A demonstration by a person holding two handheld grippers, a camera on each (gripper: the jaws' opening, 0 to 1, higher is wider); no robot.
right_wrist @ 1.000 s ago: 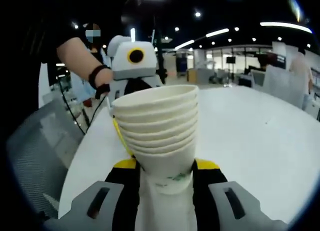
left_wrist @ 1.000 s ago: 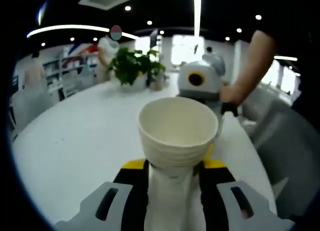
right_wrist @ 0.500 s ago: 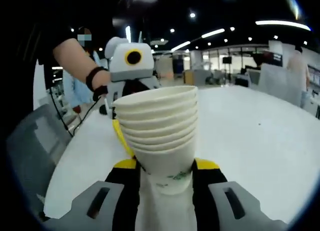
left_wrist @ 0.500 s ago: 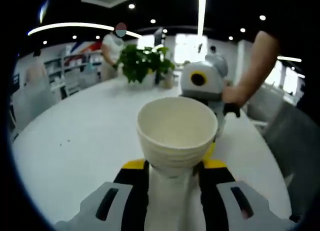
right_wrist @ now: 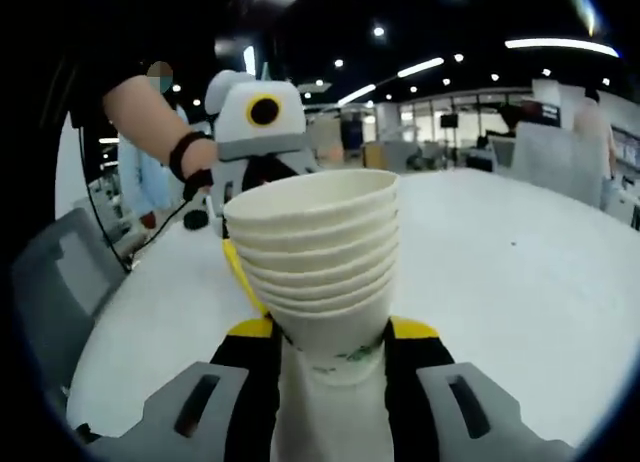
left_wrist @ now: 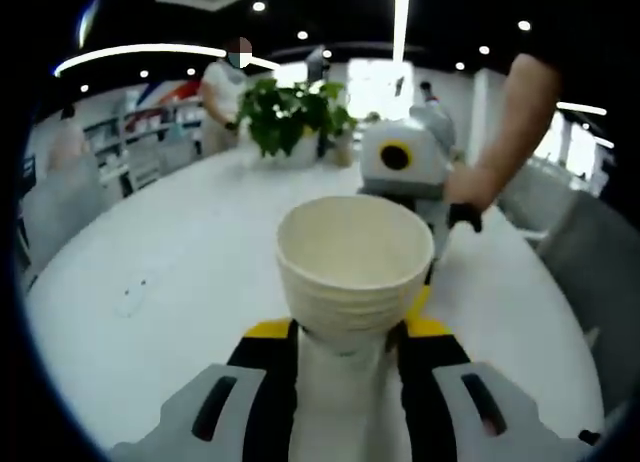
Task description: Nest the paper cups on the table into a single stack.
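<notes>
Now cup stack [right_wrist: 315, 257] between jaws.

left gripper [left_wrist: 350, 347] clamping cup stack [left_wrist: 354, 267], white table [left_wrist: 170, 282]

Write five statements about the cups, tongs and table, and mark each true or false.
1. The left tongs grip a stack of paper cups. True.
2. The right tongs are empty. False: they clamp a taller cup stack.
3. The two stacks are already nested together. False: each is held apart.
4. A potted plant stands on the white table. True.
5. The table is black. False: it is white.
</notes>
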